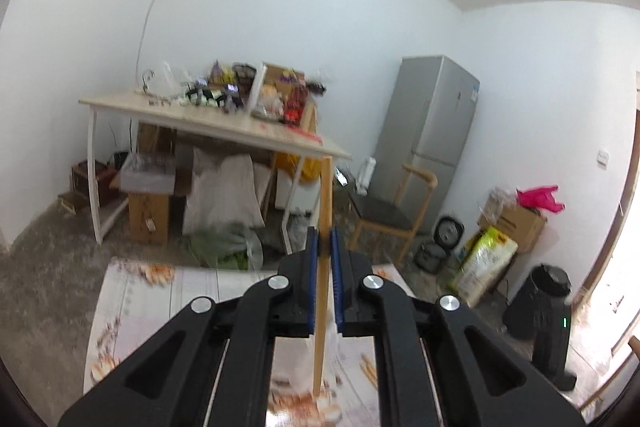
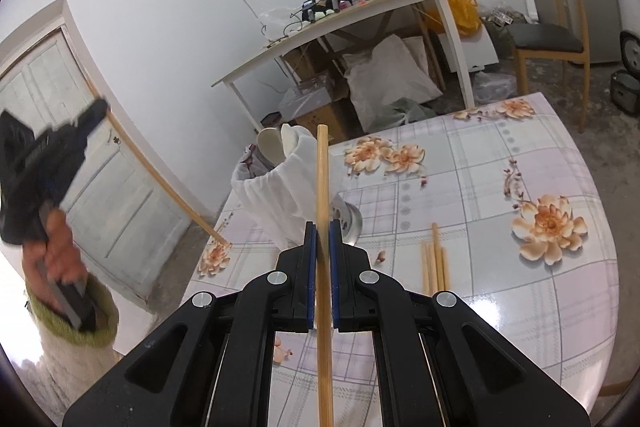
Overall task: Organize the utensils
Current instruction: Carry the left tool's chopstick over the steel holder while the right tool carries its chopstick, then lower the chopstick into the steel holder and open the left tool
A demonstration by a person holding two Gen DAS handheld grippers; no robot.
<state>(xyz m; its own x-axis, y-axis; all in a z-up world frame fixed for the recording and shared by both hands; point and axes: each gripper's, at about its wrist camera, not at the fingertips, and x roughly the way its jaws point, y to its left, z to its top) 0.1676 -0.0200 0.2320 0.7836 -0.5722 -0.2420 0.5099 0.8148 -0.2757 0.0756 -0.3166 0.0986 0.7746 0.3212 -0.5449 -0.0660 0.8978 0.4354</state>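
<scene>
The left gripper (image 1: 324, 239) is clamped on a wooden chopstick (image 1: 323, 267), which runs straight through the narrow gap between its blue pads. The stick's upper end rises well above the fingertips and its lower end hangs below them, over the floral tablecloth (image 1: 160, 291). In the right wrist view, this same left gripper (image 2: 96, 111) shows at the far left, blurred, held by a hand (image 2: 60, 251) in a green-cuffed sleeve (image 2: 72, 323). Its chopstick (image 2: 160, 175) slants down from the tips, with its lower end at or just above the table edge near a printed flower.

The right gripper (image 2: 322, 227) is likewise closed on a second chopstick (image 2: 323, 187), gripped between the pads. This stick lies along the line of the fingers, its far end reaching well beyond the tips and its near end running back under the gripper body.

Just ahead of the right fingertips and slightly to their left stands a white pleated holder (image 2: 276, 187) with spoons (image 2: 276, 143) upright in it. The far end of the right-hand chopstick overlaps the holder's right side in the picture. To the right of the right gripper, near its fingers, a small bunch of loose chopsticks (image 2: 434, 263) lies flat on the table (image 2: 520, 155).
</scene>
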